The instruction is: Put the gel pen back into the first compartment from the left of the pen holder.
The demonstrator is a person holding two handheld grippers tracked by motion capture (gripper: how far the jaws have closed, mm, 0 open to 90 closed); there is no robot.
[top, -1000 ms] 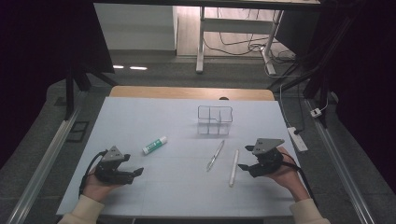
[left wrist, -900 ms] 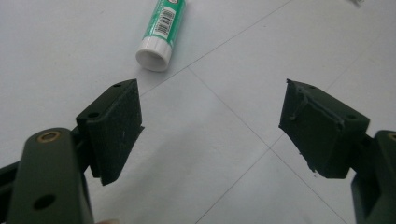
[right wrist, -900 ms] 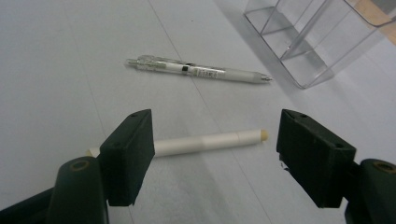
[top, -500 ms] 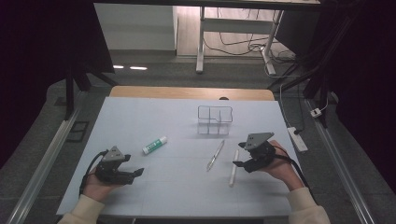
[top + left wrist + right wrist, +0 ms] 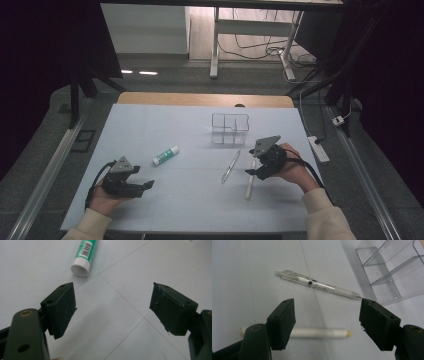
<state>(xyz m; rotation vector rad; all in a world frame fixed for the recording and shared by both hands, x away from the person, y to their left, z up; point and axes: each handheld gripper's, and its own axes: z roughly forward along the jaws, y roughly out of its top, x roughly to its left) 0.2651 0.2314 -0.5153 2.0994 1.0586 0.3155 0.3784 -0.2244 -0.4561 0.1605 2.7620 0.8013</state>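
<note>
**A:** Start with the big things. Why is the table (image 5: 150, 125) laid out like this?

**B:** It looks like a sorting setup. The clear divided organizer (image 5: 230, 128) stands upright just above the centre of the high view, with its compartments empty, and the loose items lie in front of it, towards the lower part of the frame, within reach of both hands.

**A:** And the right gripper (image 5: 256, 172)?

**B:** It sits right of centre in the high view, directly over the white marker (image 5: 250, 181). In the right gripper view its jaws stand wide apart, holding nothing, with the white marker (image 5: 317, 333) lying flat between them across the lower middle of the frame. I judge it is lining up to straddle the barrel before closing.

**A:** The clear pen?

**B:** The clear pen (image 5: 319, 285) lies diagonally higher in that view, apart from the marker, its tip near the organizer's corner.

**A:** The left gripper (image 5: 145, 187)?

**B:** It is at the lower left of the high view, resting low with its jaws also spread wide and empty. The green glue stick (image 5: 83, 255) lies at the upper left of the left gripper view, beyond the jaws and untouched, so this hand seems to be waiting.
</note>
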